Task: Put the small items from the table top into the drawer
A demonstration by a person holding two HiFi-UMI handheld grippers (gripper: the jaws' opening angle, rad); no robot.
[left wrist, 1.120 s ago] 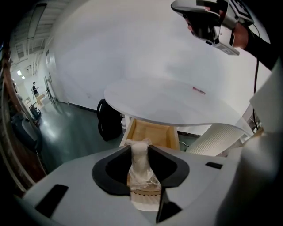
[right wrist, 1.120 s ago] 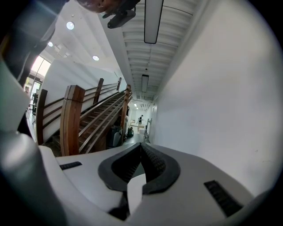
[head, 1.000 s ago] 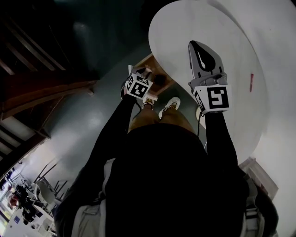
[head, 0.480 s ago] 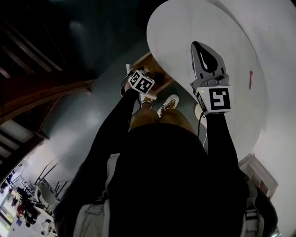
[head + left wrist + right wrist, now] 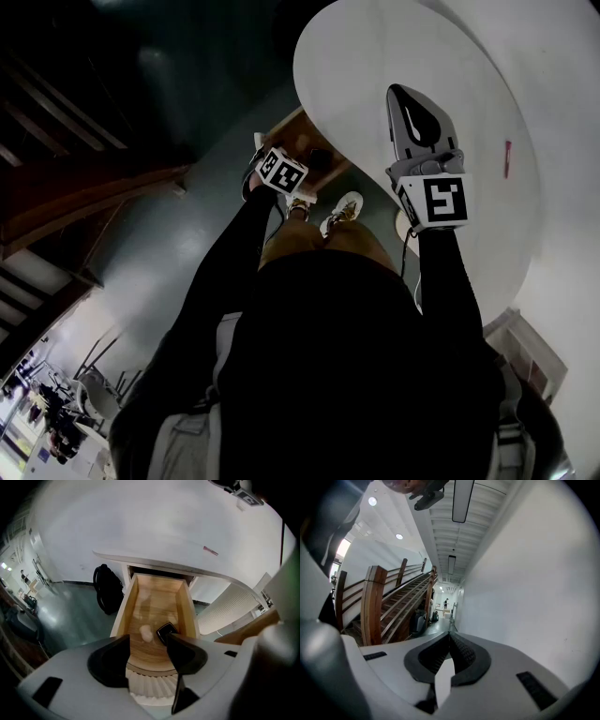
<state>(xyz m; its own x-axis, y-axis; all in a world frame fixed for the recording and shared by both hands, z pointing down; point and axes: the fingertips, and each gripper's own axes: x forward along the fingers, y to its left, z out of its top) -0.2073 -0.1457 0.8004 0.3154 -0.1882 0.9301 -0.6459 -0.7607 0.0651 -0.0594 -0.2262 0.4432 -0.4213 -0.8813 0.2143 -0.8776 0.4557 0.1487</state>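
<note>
The wooden drawer (image 5: 123,613) stands pulled out from under the white table top (image 5: 154,522). A small pale item (image 5: 146,633) and a black square item (image 5: 166,631) lie on its floor. My left gripper (image 5: 148,639) hovers over the drawer's near end, its jaws opening with nothing between them. A small red item (image 5: 210,551) lies on the table top and shows as the red item (image 5: 507,159) at the right of the head view. My right gripper (image 5: 401,94) is held above the table, shut and empty, pointing away at a wall.
A black backpack (image 5: 105,592) sits on the floor left of the drawer. A white ribbed panel (image 5: 229,611) stands to its right. A wooden staircase (image 5: 66,187) runs along the left. The person's shoes (image 5: 342,211) are below the table's edge (image 5: 305,94).
The left gripper's marker cube has turned and shifted slightly over the drawer. The right gripper has barely moved.
</note>
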